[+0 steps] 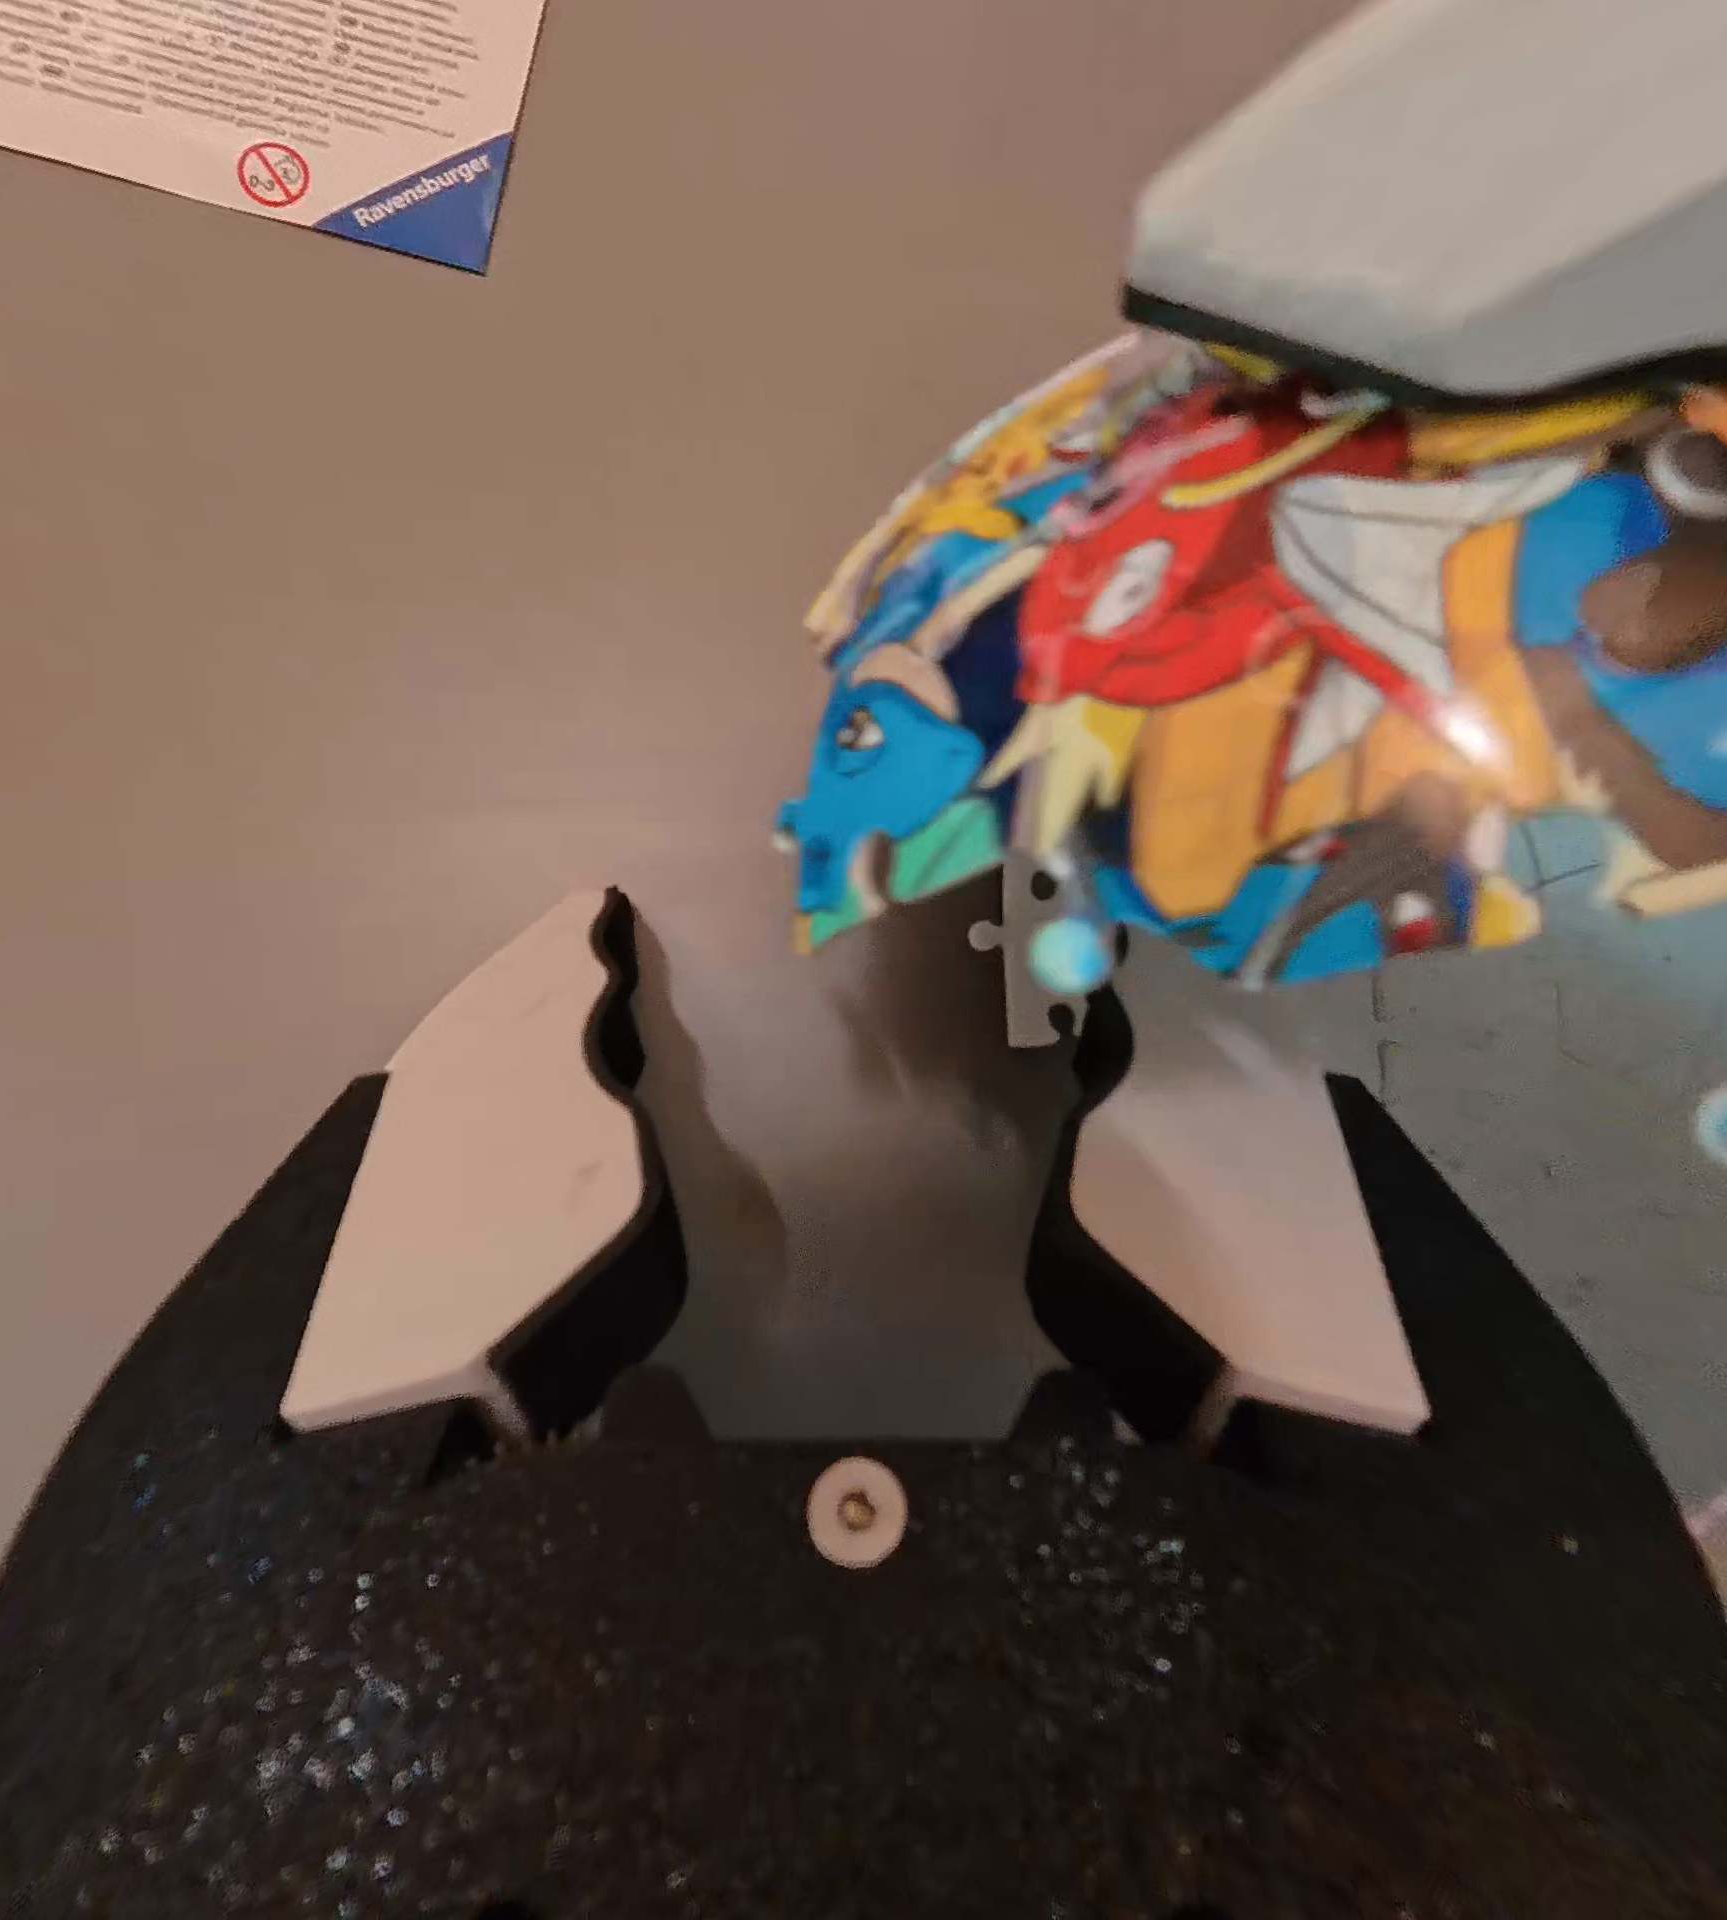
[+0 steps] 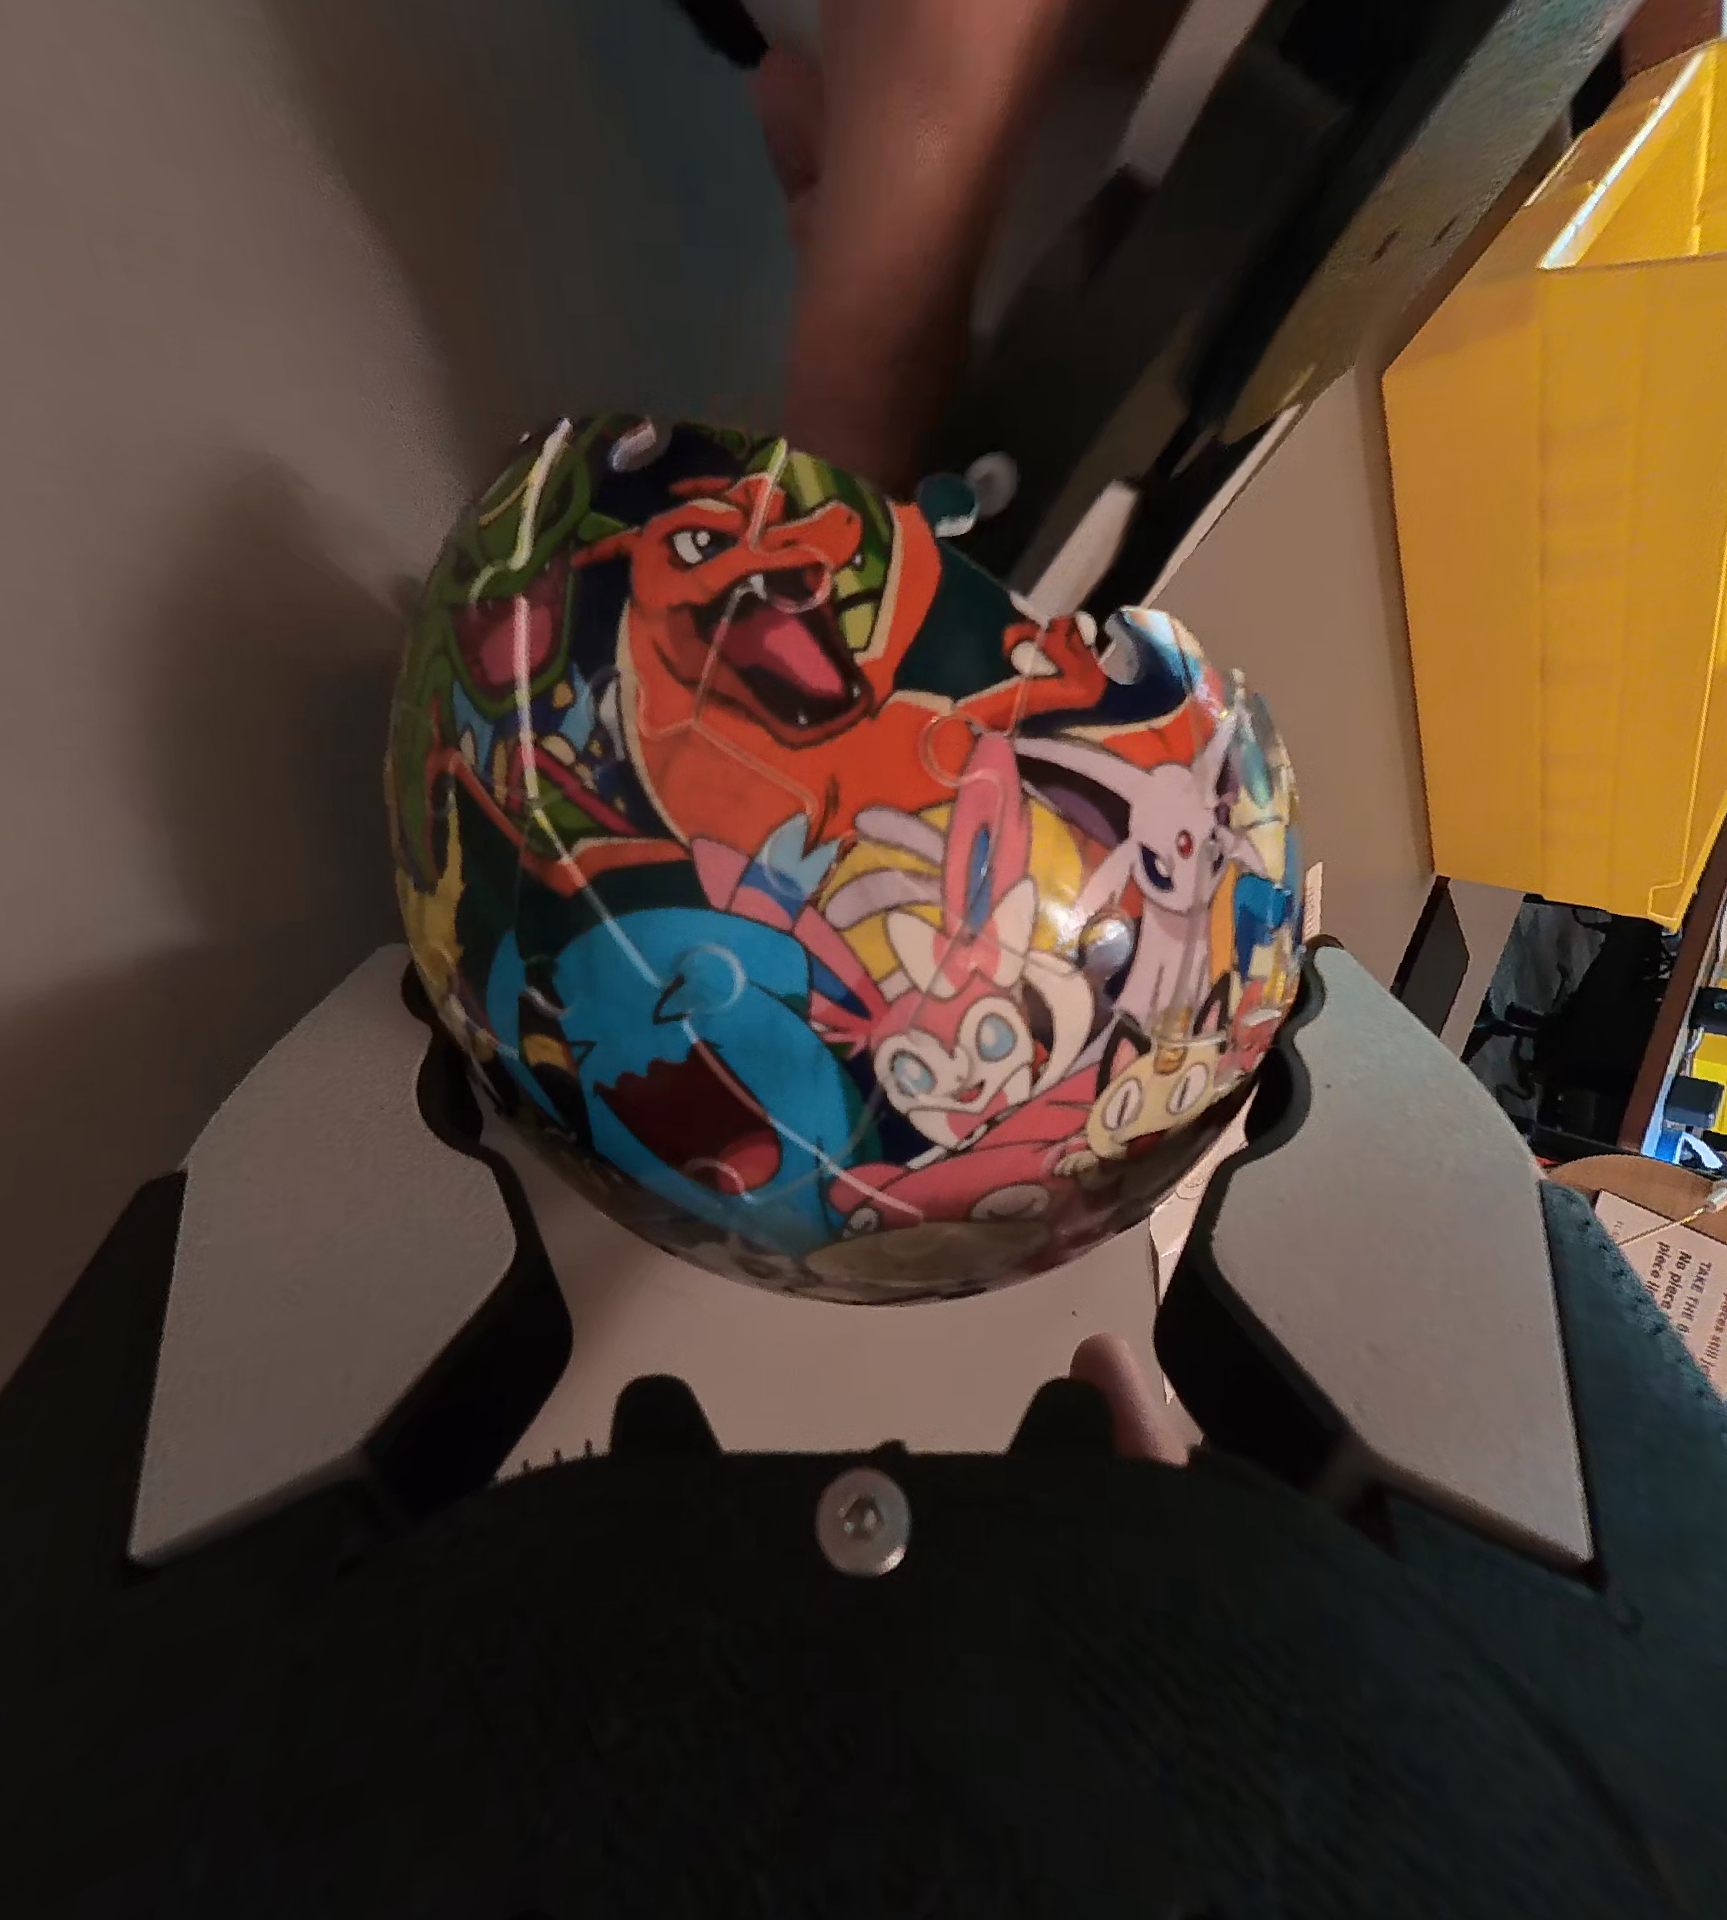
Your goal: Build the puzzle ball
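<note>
Right wrist view: right gripper [image 2: 859,1049] jaws clamp puzzle ball [image 2: 838,862]; left view alone shows left gripper [image 1: 859,966] jaws apart, leaflet [image 1: 246,94].

Puzzle ball [image 2: 838,862]: glossy, crowded with cartoon creatures — orange dragon on dark green, blue open-mouthed one below, pink-and-white and lilac ones to the side, green stripes at the upper edge. From the left wrist view, red, orange, yellow and bright blue patches [image 1: 1306,675]. Loose puzzle piece [image 1: 1041,961]: grey back, pale blue spot. Left gripper [image 1: 859,977]: white fingers, black pads, black speckled body. Right gripper [image 2: 859,1039]: light grey fingers, black body. Leaflet [image 1: 215,94]: white, blue corner, red prohibition sign. Bins [image 2: 1607,499]: bright yellow.
</note>
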### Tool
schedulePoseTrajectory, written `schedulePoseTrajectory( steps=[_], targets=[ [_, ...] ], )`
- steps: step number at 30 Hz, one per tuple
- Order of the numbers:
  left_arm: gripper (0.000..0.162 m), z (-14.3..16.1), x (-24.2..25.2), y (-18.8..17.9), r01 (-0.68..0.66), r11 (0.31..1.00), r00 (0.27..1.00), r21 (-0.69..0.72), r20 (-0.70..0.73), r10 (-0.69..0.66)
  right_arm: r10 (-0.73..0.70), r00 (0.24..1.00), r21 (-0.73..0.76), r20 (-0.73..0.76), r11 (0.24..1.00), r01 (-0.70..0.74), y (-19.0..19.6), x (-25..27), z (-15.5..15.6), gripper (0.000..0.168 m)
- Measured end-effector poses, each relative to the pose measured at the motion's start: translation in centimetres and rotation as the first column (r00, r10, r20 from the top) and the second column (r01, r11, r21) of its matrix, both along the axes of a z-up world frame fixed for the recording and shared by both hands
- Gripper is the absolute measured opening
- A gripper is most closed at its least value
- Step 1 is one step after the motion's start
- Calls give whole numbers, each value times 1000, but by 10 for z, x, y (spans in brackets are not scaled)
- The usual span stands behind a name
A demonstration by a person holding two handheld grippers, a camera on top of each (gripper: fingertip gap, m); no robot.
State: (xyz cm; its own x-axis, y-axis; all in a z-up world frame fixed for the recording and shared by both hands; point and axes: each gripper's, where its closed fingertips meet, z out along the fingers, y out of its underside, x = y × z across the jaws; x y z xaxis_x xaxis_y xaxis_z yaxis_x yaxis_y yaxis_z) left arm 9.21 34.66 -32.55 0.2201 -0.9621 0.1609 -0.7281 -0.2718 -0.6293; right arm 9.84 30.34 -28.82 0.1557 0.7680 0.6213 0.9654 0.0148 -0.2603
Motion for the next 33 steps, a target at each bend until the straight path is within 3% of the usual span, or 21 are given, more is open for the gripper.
schedulePoseTrajectory(
  steps=[4,8,12,18,23,26,33],
  targets=[
    [72,8,-1,5,43,997,998,-61,48,-40,-2,1000,3,-9,1000,2,0,1,0,145],
    [73,-1,-9,-8,191,981,981,-2,-34,-191,-1,1000,0,-8,1000,1,1,1,1,145],
    [52,5,-13,-30,337,940,938,55,68,-340,-4,1000,1,0,1000,4,1,3,1,145],
    [36,7,-7,-35,348,937,932,44,89,-350,-1,1000,-1,-14,1000,1,3,0,1,144],
    [28,-3,-5,-38,443,886,893,136,15,-449,-3,1000,3,-14,1000,3,3,0,1,144],
    [12,-6,-9,-37,497,854,865,154,-6,-502,-5,1000,5,-12,1000,5,3,1,1,144],
    [20,-5,-12,-22,512,843,855,165,-9,-518,-5,1000,-2,-13,1000,5,3,1,1,144]
  ],
)
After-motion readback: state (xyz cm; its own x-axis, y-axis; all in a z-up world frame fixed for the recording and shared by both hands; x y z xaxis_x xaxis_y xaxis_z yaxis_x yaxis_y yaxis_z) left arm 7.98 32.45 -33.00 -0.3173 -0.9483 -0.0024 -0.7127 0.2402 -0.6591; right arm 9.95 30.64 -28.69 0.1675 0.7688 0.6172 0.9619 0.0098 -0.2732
